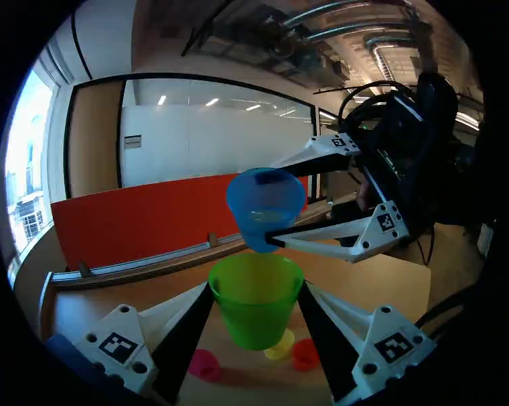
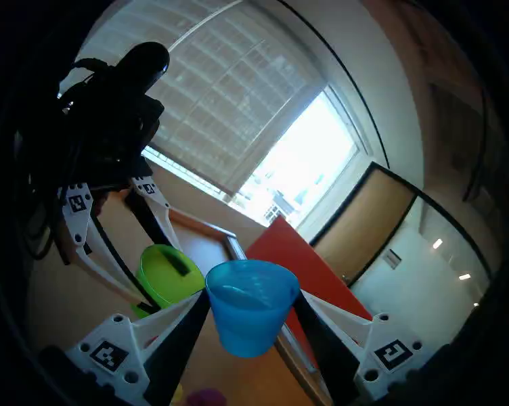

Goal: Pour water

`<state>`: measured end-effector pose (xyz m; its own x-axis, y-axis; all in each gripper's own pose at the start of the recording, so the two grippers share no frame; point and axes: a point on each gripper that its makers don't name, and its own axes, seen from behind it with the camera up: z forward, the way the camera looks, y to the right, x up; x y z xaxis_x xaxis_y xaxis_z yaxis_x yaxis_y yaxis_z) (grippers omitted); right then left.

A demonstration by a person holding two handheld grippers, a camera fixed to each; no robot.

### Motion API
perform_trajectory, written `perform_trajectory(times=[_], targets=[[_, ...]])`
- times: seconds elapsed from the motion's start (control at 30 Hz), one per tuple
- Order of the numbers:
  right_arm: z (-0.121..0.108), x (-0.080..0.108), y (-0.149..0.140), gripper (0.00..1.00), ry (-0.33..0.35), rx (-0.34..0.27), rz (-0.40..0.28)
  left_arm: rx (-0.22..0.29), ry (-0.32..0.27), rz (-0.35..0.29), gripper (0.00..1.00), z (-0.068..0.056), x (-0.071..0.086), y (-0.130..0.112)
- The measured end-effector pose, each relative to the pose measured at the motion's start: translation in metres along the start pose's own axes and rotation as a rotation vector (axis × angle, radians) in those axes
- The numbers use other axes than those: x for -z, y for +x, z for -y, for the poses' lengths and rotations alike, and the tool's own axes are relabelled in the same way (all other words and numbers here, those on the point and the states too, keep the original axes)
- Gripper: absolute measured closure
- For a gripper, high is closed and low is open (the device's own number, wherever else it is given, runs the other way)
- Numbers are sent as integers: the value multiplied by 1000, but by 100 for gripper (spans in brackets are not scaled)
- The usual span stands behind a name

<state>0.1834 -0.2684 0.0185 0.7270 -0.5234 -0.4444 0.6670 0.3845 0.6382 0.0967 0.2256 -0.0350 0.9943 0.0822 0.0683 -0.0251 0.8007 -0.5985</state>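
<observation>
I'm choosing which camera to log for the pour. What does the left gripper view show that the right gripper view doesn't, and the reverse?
Left gripper view: ceiling pipes overhead. Right gripper view: slatted window blinds. Both: the blue cup in the right gripper, held higher than the green cup in the left gripper, plus the red panel.

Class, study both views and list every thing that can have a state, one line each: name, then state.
green cup: upright, gripped, directly below the blue cup.
blue cup: gripped, lifted, some water inside, no stream leaving it.
left gripper: shut on the green cup.
right gripper: shut on the blue cup.
small cups: resting on the table, ungripped.
</observation>
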Motion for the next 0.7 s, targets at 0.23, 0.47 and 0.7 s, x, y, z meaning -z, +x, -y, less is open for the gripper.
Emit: perform_trajectory(times=[0.23, 0.47, 0.7], targets=[[0, -1, 1, 9, -5, 53, 8, 2, 2, -3, 15, 1, 0, 0], [2, -2, 2, 9, -2, 101, 16, 1, 2, -5, 15, 0, -1, 1], [2, -2, 7, 9, -2, 130, 15, 2, 3, -6, 15, 0, -1, 1]])
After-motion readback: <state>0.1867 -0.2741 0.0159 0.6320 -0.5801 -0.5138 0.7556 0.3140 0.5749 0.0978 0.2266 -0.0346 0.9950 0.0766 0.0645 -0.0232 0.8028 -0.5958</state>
